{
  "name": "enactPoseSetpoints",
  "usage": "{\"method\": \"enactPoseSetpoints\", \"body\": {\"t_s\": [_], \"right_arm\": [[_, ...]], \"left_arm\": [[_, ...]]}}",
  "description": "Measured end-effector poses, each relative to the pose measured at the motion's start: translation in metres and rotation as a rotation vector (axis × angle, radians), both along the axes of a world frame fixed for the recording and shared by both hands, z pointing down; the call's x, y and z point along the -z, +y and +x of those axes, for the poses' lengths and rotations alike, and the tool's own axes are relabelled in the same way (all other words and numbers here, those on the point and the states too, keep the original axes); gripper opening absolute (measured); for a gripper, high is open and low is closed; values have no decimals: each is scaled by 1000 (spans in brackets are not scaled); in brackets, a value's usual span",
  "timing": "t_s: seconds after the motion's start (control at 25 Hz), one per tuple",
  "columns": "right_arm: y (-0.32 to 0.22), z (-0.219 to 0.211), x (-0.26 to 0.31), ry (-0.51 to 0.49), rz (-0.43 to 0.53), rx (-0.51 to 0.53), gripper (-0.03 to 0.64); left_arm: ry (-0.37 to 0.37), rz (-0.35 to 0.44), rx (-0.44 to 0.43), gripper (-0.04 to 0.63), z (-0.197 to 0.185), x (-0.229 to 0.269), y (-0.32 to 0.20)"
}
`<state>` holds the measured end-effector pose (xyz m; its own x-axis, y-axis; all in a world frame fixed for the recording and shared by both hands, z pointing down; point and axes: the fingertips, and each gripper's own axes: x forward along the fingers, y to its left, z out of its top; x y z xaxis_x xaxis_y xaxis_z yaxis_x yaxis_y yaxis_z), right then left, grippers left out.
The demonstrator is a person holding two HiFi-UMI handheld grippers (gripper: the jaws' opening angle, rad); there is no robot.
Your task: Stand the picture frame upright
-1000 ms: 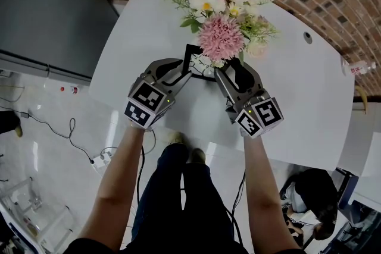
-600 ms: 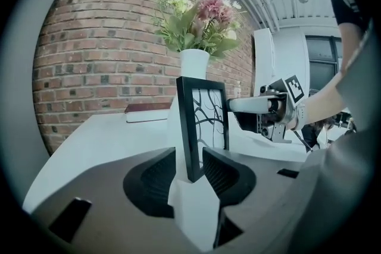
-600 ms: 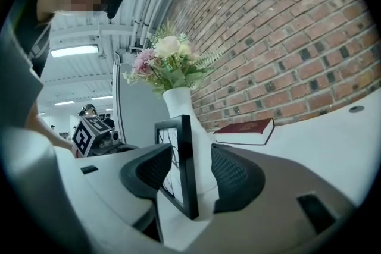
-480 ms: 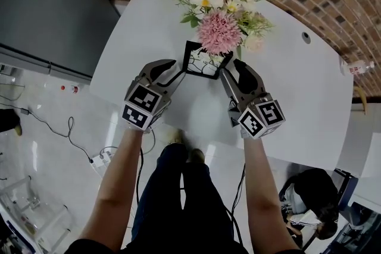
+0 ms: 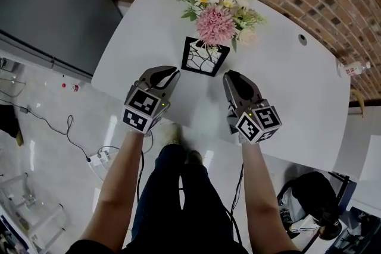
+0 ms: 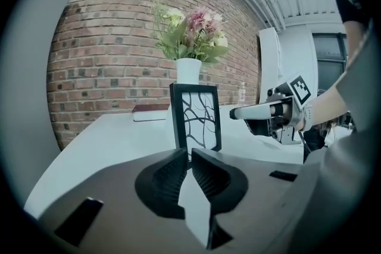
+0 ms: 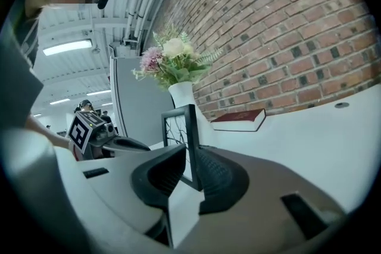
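**On the table, frame upright and both grippers empty**

On the white table [image 5: 286, 89] the picture frame [image 5: 204, 57] stands on its lower edge with its long axis vertical. It is just in front of the flower vase [image 5: 219, 15] and touches neither tool. The left gripper [image 5: 172, 73] and the right gripper [image 5: 230, 75] sit on the near side of it, one off each lower corner, about equally close, so the frame lies ahead of and between them.

Each gripper view shows the frame beyond the jaw tips rather than inside them. The left gripper's view faces the front of the frame, while the right gripper's view meets it at an angle.

Both pairs of jaws have just been closing. Only a narrow slit remains, the left's the slimmer, and nothing is between the pads.

Judged from this, the standing is done. Any coming move should draw back toward the person, away from the frame.
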<state>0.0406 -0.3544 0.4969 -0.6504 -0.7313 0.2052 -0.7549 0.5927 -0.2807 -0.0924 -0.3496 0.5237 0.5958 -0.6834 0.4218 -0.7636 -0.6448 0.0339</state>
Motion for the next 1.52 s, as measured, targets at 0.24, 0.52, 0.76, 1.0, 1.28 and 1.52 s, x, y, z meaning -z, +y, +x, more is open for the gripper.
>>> {"method": "enactPoseSetpoints", "body": {"t_s": [0.24,0.52,0.76,1.0,1.28,1.52], "right_arm": [[24,-11,2,35,-17,76,3],[51,-18,23,13,9,142,2],[74,-17,41,11,16,171,2],[93,-13,63,0,29,176,2],[113,-6,83,-16,33,179,2],[123,-2,99,-37,47,175,2]], "left_arm": [[42,8,41,5,2,9,15],[87,19,76,5,9,20,36],[141,13,115,5,12,35,57],[158,12,122,5,14,54,78],[197,7,141,5,12,76,102],[253,18,180,5,7,97,116]]}}
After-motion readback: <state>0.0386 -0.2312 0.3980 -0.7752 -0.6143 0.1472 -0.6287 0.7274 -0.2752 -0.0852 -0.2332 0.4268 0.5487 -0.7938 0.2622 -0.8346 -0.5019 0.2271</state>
